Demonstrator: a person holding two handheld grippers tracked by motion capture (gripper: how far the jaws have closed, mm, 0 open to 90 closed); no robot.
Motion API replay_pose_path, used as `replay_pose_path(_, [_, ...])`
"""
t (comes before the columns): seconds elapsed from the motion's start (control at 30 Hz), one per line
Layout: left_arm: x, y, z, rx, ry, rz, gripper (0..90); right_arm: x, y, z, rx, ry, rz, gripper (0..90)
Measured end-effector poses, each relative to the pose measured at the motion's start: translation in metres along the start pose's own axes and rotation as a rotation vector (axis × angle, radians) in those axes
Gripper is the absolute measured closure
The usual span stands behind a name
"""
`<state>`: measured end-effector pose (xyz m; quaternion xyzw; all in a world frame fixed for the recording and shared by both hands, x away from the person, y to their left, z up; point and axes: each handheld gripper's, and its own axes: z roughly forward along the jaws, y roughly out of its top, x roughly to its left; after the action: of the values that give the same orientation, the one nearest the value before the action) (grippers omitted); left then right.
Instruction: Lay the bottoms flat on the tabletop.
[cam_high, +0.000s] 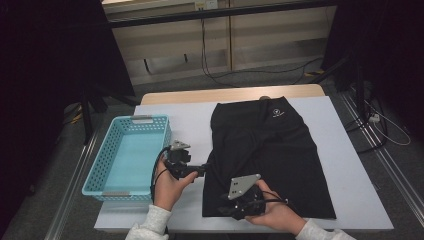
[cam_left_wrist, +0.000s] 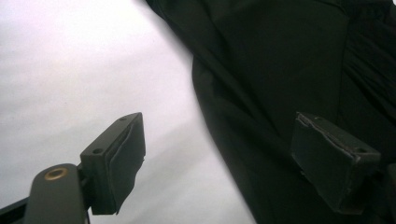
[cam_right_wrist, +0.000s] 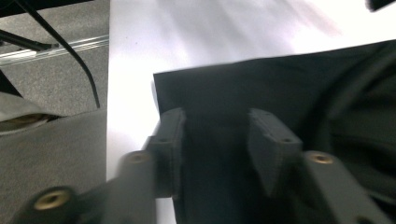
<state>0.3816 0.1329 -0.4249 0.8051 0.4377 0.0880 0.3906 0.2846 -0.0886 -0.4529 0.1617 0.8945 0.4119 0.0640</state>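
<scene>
Garment: we see black shorts lying flat on the white sheet, to the right of the basket; the waistband is far from us and the hem is near us.
Left gripper: our left gripper is at the left edge of the shorts, between basket and cloth. Its jaws stand wide open; in the left gripper view one pad is over bare sheet and the other pad is over the cloth, so nothing is pinched.
Right gripper: our right gripper is at the near left corner of the shorts. Its jaws are half open and stand on both sides of the hem corner; we think the pads do not press the cloth yet.
Step in hand: we judge it is taking the left side of the shorts for a fold.
How to do it well: we should push each lower pad under the edge, close on the full cloth layers, and lift both hands together.
Edges: the near hem lies close to the near edge of the sheet, so the right hand has little room there.
Open room: right of the shorts the sheet is bare; on the left the basket stands near, so we fold away from the basket.
</scene>
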Motion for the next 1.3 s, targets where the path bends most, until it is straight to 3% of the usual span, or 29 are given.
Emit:
replay_pose_path(0.1, [0.001, 0.000, 0.001, 0.003, 0.001, 0.003, 18.3, 0.005, 0.002, 0.009, 0.028, 0.004, -0.029, 49.8])
replay_pose_path(0.13, [0.001, 0.000, 0.001, 0.003, 0.002, 0.001, 18.4, 0.005, 0.001, 0.012, 0.045, 0.001, -0.037, 52.8])
replay_pose_path(0.33, [0.000, 0.000, 0.005, 0.004, 0.009, 0.002, 19.6, 0.000, 0.000, 0.011, 0.035, -0.011, -0.011, 87.3])
replay_pose_path(0.37, [0.000, 0.000, 0.006, 0.012, 0.011, 0.012, 19.8, -0.001, 0.000, 0.010, 0.041, -0.002, -0.015, 88.8])
replay_pose_path(0.6, [0.000, 0.003, 0.012, 0.011, 0.035, 0.019, 28.8, 0.002, -0.002, 0.002, 0.051, 0.022, -0.015, 89.3])
replay_pose_path(1.0, [0.005, 0.010, 0.047, 0.031, 0.083, 0.007, 47.1, 0.001, -0.003, -0.007, 0.034, 0.018, -0.005, 89.3])
replay_pose_path(1.3, [0.003, 0.017, 0.060, 0.044, 0.051, -0.008, 65.7, 0.002, -0.004, -0.009, 0.034, 0.012, -0.006, 89.3])
